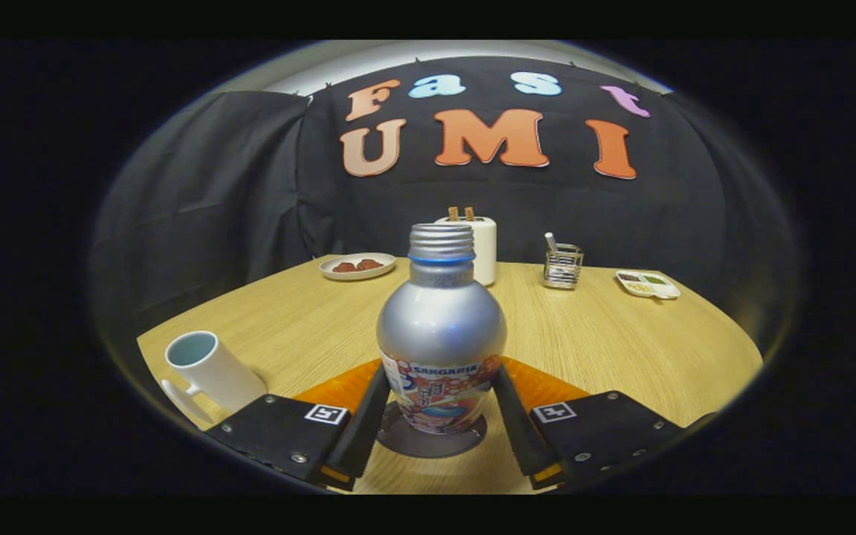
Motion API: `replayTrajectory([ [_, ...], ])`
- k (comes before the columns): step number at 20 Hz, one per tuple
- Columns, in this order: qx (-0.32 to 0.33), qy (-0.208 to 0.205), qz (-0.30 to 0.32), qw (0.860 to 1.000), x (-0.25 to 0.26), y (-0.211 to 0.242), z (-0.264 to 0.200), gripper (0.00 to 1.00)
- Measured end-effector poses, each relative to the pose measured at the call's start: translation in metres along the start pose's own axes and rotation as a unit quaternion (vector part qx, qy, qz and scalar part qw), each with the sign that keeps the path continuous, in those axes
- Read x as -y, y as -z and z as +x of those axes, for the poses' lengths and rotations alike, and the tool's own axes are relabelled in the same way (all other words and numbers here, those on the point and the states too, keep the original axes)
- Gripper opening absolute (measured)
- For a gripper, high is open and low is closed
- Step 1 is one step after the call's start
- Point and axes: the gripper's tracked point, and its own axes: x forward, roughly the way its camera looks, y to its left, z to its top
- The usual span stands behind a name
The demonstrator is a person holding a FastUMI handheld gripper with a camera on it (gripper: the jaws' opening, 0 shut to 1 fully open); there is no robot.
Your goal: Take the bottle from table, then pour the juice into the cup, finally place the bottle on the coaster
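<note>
A silver metal bottle (441, 327) with a screw neck, no cap and a printed label stands upright between my fingers. Its base rests on a round dark grey coaster (406, 444) on the wooden table (606, 349). My gripper (441, 371) is shut on the bottle, one finger pressing each side of the lower body at label height. A white mug (209, 368) with a pale blue inside stands to the left of the left finger, its handle toward me. I cannot tell what the mug holds.
Beyond the bottle at the back of the table stand a white toaster (481, 249) with two slices in it, a plate (357, 266) of reddish food to its left, a wire holder (563, 266) and a small white divided dish (647, 284) to its right.
</note>
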Motion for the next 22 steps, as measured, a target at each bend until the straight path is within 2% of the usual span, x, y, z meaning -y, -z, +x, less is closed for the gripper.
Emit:
replayTrajectory([
  [6,0.004,0.006,-0.004,1.000,-0.003,0.002,-0.005,0.76],
  [12,-0.014,0.019,-0.010,1.000,-0.003,0.013,-0.006,0.82],
  [13,-0.012,0.022,-0.012,1.000,-0.002,0.011,-0.007,0.83],
  [16,-0.004,0.021,-0.009,1.000,-0.003,0.004,-0.016,0.98],
  [22,0.014,0.032,-0.011,0.999,0.000,-0.015,-0.043,0.98],
])
